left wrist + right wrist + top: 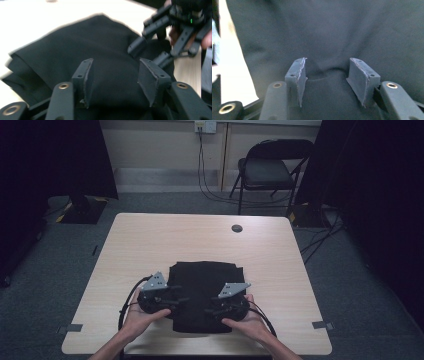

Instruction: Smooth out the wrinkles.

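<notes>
Pale wood-grain laminate forms the table (150, 240), a rounded-corner top with a dark grommet hole (237, 228) near its far edge, set on grey carpet (65, 265). Black curtains (55, 160) hang at far left, cables (205, 175) drop from a wall socket at centre, and a black folding chair (272, 167) stands at right.

On the near half of the table lies the folded black cloth (202, 290) — matte, soft, stacked in layers whose edges show at its left side in the left gripper view. It is roughly rectangular; its longer side runs away from you toward the far edge, the fold square to the table.

At the cloth's left edge, your left hand (142, 317) holds the left gripper (181, 296), pointing right across the fabric. Its jaws stand spread, and in the left gripper view the pads (86, 77) sit above the cloth with nothing pinched between them.

Your right hand (250, 320) brings the right gripper (210, 306) in from the cloth's right side, pointing left — the two tools face each other over the fabric. Its jaws are likewise parted; in the right gripper view a low ridge of cloth rises between the pads (360, 77), which do not press on it.
</notes>
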`<state>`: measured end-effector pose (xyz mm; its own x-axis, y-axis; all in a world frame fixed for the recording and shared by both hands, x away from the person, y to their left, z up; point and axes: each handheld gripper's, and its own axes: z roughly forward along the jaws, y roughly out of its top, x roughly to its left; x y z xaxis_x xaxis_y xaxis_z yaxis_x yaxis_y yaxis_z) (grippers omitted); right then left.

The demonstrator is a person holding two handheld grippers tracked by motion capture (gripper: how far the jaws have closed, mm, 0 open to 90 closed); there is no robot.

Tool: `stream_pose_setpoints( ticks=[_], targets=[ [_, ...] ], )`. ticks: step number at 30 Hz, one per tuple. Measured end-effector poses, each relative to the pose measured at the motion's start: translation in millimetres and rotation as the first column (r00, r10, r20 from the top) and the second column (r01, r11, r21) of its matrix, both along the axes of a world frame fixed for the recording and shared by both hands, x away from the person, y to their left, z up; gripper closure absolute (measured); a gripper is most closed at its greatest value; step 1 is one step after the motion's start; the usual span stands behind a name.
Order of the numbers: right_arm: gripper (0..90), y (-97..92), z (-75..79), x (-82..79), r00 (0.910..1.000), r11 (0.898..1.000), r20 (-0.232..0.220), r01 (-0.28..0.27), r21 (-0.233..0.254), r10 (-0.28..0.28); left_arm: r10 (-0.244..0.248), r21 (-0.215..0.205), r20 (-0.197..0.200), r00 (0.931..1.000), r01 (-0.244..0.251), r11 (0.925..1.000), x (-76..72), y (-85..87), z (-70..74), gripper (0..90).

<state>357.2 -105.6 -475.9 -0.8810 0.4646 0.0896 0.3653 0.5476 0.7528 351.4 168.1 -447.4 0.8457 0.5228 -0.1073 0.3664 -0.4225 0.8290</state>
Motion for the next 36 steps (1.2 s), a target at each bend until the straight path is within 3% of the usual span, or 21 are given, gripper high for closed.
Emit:
stream_pose_setpoints(
  ticks=[1,3,7,8,12,13,14,16,18,21,23,25,28,30,31,33,34,35,36],
  targets=[
    [47.6,1.9,-3.9,-0.9,1.0000,1.000,0.008,-0.006,-0.021,0.006,-0.005,0.036,-0.014,0.9999,0.006,0.9994,0.4,-1.5,-5.9,50.1],
    [46.0,2.0,-4.5,0.2,0.9999,1.000,-0.014,-0.002,-0.014,0.002,0.002,0.075,-0.041,0.9992,0.001,0.9972,1.5,-2.9,-16.5,49.2],
    [41.6,-1.4,3.2,0.1,0.9999,1.000,-0.012,0.008,0.013,-0.008,0.020,0.087,-0.068,0.9975,-0.014,0.9961,4.2,-1.6,-23.0,49.0],
    [43.5,-5.0,11.2,2.1,0.9997,0.999,0.009,0.022,0.044,-0.022,0.021,0.096,-0.073,0.9971,-0.014,0.9953,4.0,-3.1,-24.7,49.4],
    [47.8,-10.5,18.7,9.3,0.9972,0.995,0.036,0.063,0.074,-0.066,0.037,0.118,-0.076,0.9964,-0.028,0.9926,5.6,-8.4,-28.3,49.4],
    [48.2,-11.2,17.5,11.9,0.9962,0.995,0.037,0.076,0.071,-0.079,0.039,0.130,-0.062,0.9973,-0.031,0.9911,6.1,-9.6,-28.3,49.4],
    [51.4,-10.3,9.7,16.4,0.9942,0.995,0.049,0.095,0.018,-0.096,0.037,0.141,-0.047,0.9982,-0.030,0.9896,6.2,-11.3,-27.9,51.4],
    [52.1,-9.7,3.8,18.6,0.9947,0.995,0.042,0.095,-0.009,-0.094,0.027,0.155,-0.029,0.9992,-0.022,0.9876,6.8,-13.6,-24.4,51.9],
    [52.0,-8.0,-11.2,22.1,0.9954,0.995,-0.007,0.096,-0.025,-0.096,0.032,0.118,-0.048,0.9984,-0.026,0.9927,8.8,-12.7,-19.7,55.9],
    [51.7,-8.8,-15.1,23.8,0.9918,0.993,-0.043,0.121,0.002,-0.120,0.014,0.050,-0.057,0.9983,-0.012,0.9987,13.3,-12.3,-8.9,56.8],
    [51.8,-8.6,-16.2,22.9,0.9937,0.994,-0.035,0.107,0.004,-0.107,-0.003,0.013,-0.025,0.9997,0.003,0.9999,18.8,-12.9,-0.3,59.2],
    [51.8,-8.5,-17.9,19.9,0.9950,0.995,-0.033,0.095,0.014,-0.094,0.011,-0.013,-0.061,0.9981,-0.012,0.9998,26.7,-14.5,-1.5,60.7],
    [51.8,-6.0,-17.0,9.5,0.9958,0.996,-0.036,0.085,0.006,-0.085,0.024,0.040,-0.121,0.9924,-0.019,0.9990,31.7,-20.7,-17.6,59.2],
    [51.8,-3.1,-16.5,-2.1,0.9966,0.997,-0.029,0.077,0.001,-0.077,0.029,0.086,-0.119,0.9925,-0.019,0.9961,29.7,-21.5,-24.6,53.0],
    [51.7,-1.4,-15.2,-7.2,0.9977,0.998,-0.021,0.064,-0.012,-0.064,0.016,0.089,-0.132,0.9912,-0.004,0.9960,29.5,-20.8,-27.0,52.8],
    [49.2,0.7,-13.1,-15.8,0.9973,0.997,-0.022,0.069,-0.017,-0.070,0.027,0.128,-0.099,0.9948,-0.014,0.9917,27.7,-20.6,-31.8,54.2],
    [49.2,0.7,-13.1,-15.8,0.9973,0.997,-0.022,0.069,-0.017,-0.070,0.031,0.135,-0.105,0.9940,-0.016,0.9907,27.6,-21.3,-35.7,54.2],
    [42.3,0.1,-11.1,-15.6,0.9969,0.997,-0.025,0.074,-0.016,-0.074,0.036,0.144,-0.107,0.9936,-0.020,0.9894,27.1,-23.0,-39.9,54.0],
    [34.4,-2.1,-6.2,-9.6,0.9946,0.996,-0.059,0.086,0.011,-0.085,0.035,0.149,-0.090,0.9953,-0.021,0.9886,26.1,-24.4,-41.9,53.5]
  ],
)
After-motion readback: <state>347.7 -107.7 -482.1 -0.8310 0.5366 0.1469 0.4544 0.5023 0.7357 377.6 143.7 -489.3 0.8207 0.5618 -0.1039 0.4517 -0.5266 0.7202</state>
